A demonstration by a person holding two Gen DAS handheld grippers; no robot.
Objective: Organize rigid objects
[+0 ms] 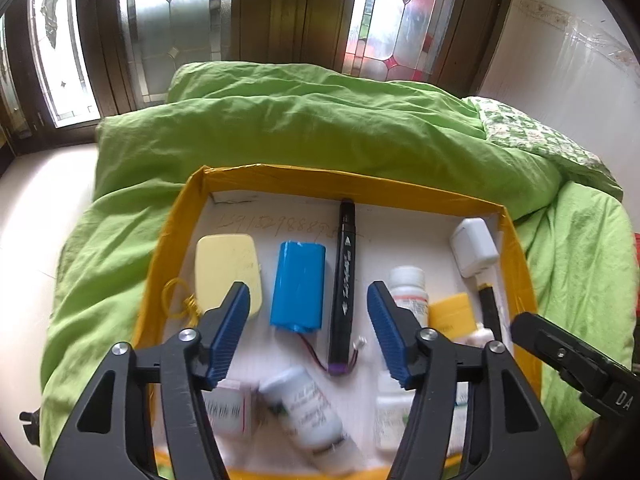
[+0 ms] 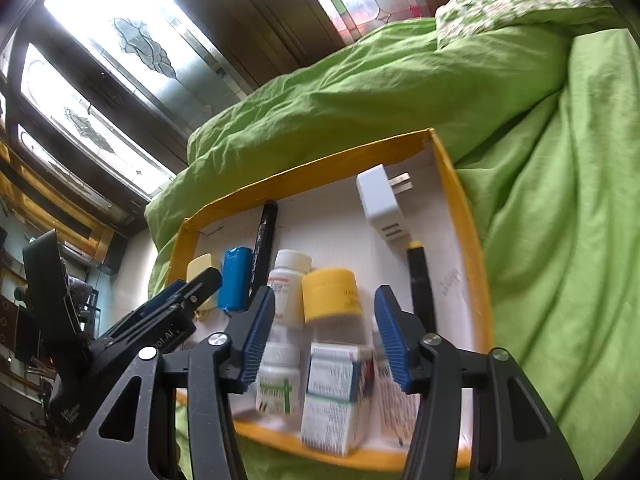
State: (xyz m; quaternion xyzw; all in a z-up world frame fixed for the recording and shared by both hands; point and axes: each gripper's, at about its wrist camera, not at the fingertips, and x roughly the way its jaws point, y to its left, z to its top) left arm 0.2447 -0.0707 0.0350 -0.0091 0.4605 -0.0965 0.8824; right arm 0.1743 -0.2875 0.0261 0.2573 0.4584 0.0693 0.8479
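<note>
Green bedding [image 1: 320, 128]; blue battery pack [image 1: 297, 285] beyond open left hand-held gripper [image 1: 308, 300].

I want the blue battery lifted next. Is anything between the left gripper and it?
Nothing visible. The left gripper hangs open above the tray, and the battery lies uncovered just ahead between its fingers, with the black marker close beside it.
</note>
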